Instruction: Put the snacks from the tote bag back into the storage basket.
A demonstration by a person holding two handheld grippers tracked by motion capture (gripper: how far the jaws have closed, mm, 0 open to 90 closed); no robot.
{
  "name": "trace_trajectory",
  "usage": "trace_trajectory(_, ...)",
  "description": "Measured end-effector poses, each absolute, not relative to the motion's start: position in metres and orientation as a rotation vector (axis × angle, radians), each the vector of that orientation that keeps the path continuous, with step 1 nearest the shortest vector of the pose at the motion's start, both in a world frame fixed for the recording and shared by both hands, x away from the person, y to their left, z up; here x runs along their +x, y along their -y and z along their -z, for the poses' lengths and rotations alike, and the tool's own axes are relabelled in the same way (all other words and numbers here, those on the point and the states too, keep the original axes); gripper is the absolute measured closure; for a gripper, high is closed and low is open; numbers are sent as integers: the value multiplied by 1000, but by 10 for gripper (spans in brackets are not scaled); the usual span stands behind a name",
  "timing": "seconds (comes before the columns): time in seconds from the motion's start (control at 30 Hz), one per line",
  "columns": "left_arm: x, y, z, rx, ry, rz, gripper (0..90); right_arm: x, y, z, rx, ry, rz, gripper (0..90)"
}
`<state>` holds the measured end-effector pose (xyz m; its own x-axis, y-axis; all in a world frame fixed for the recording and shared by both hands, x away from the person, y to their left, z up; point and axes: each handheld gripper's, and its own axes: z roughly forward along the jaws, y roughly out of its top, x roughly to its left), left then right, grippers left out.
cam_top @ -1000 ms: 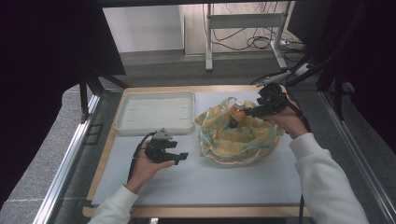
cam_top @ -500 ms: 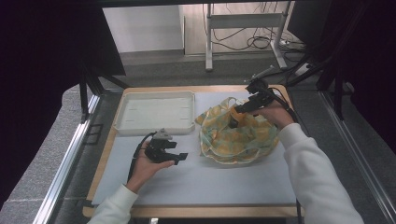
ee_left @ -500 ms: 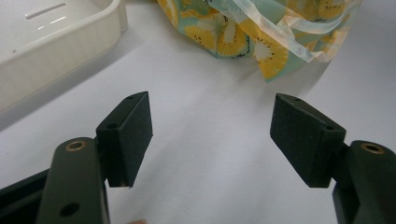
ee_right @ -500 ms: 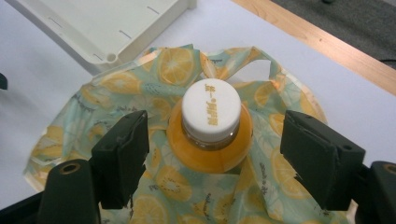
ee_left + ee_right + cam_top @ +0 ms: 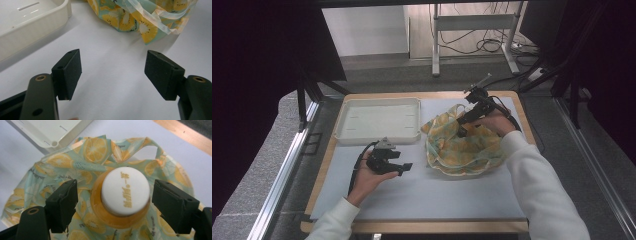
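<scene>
Bottle (image 5: 125, 195) body hidden below white cap (image 5: 125, 190), sunk in fruit-print bag (image 5: 62, 170); orange shoulder visible, rest unseen. Cap lettering too small to read. In high view bottle too small to make out, covered by right hand-held gripper (image 5: 464, 122). Tray (image 5: 30, 27) cut off by top & left edge in left gripper view. Bag cut off at top edge there too.

Grey floor (image 5: 377, 62), metal stand (image 5: 472, 22)

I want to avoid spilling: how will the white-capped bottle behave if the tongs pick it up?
The bottle probably feels stiff and rather heavy, apparently full of orange liquid. Its smooth white cap may slip. The soft printed bag would likely sag off it.
</scene>
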<state>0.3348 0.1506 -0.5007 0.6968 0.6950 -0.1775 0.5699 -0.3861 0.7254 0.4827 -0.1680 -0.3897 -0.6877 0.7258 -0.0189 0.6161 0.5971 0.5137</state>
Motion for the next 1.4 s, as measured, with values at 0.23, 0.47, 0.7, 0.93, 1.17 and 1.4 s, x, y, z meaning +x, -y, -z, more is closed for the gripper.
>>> trace_trajectory(0.23, 335, -151, 501, 2093, -965, -196, 299, 487, 164, 402, 1131, -2615, -649, 217)
trace_trajectory(0.47, 335, -151, 501, 2093, -968, -195, 299, 490, 165, 410, 1137, -2623, -609, 291)
trace_trajectory(0.7, 335, -151, 502, 2096, -969, -193, 299, 490, 167, 409, 1120, -2637, -611, 302)
trace_trajectory(0.93, 336, -151, 502, 2095, -971, -194, 299, 489, 168, 405, 1099, -2653, -632, 304)
trace_trajectory(1.17, 336, -151, 503, 2097, -974, -192, 299, 483, 169, 388, 1061, -2635, -693, 304)
trace_trajectory(1.4, 337, -152, 504, 2096, -976, -187, 299, 475, 170, 370, 1032, -2614, -773, 304)
